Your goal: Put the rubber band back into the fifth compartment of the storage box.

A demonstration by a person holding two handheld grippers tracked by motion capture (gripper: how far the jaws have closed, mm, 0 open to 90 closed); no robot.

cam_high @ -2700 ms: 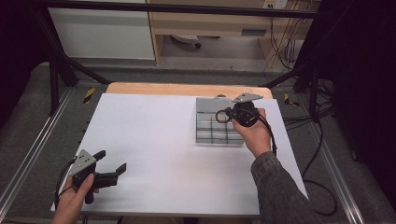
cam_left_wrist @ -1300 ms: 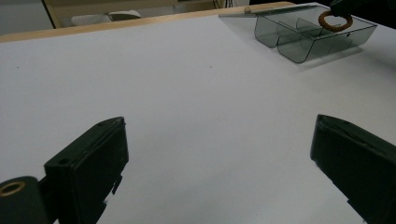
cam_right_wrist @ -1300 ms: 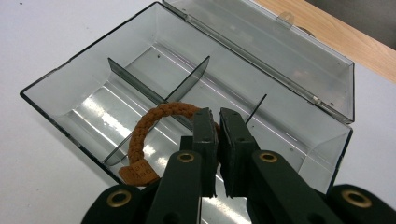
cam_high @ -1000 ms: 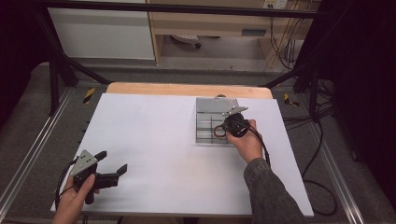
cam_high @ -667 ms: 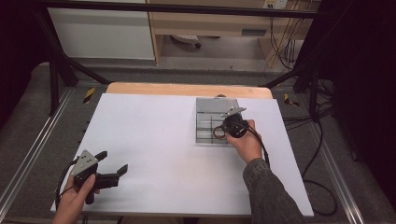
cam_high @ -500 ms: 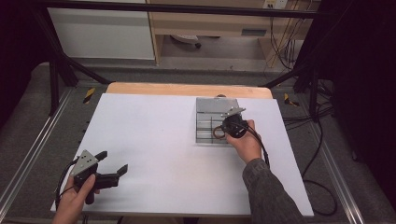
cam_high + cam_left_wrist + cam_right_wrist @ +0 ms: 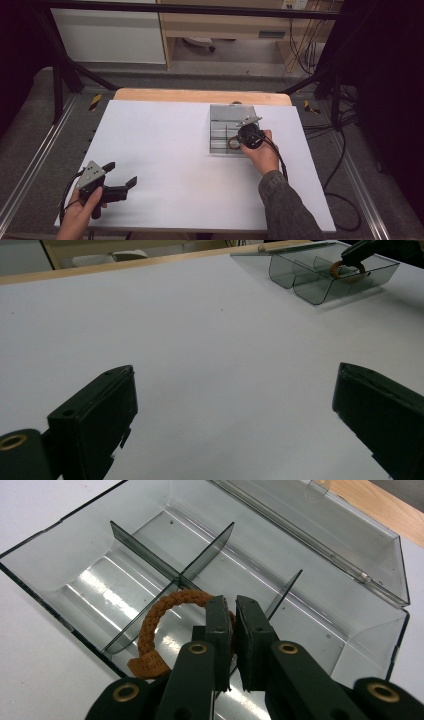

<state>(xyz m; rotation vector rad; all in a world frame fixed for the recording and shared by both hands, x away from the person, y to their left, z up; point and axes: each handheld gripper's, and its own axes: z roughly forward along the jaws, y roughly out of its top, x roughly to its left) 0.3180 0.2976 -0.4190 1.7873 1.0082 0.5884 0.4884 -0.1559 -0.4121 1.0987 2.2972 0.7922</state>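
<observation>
Hiding part of the braided brown leather bracelet (image 7: 167, 611), the right gripper (image 7: 233, 611) pinches it over the clear smoky plastic compartment box (image 7: 90, 547); the left gripper (image 7: 235, 410) gapes wide, empty.

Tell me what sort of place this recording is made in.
Probably a lab or workshop set up for recording handling work: a white-covered table inside a black metal frame, cables trailing over the grey floor, and hand-held grippers working at a clear divided box.

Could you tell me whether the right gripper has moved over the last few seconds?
Yes. The right gripper, shut on the braided bracelet, has come toward the person, from the far right of the compartment box to its near compartments.
</observation>
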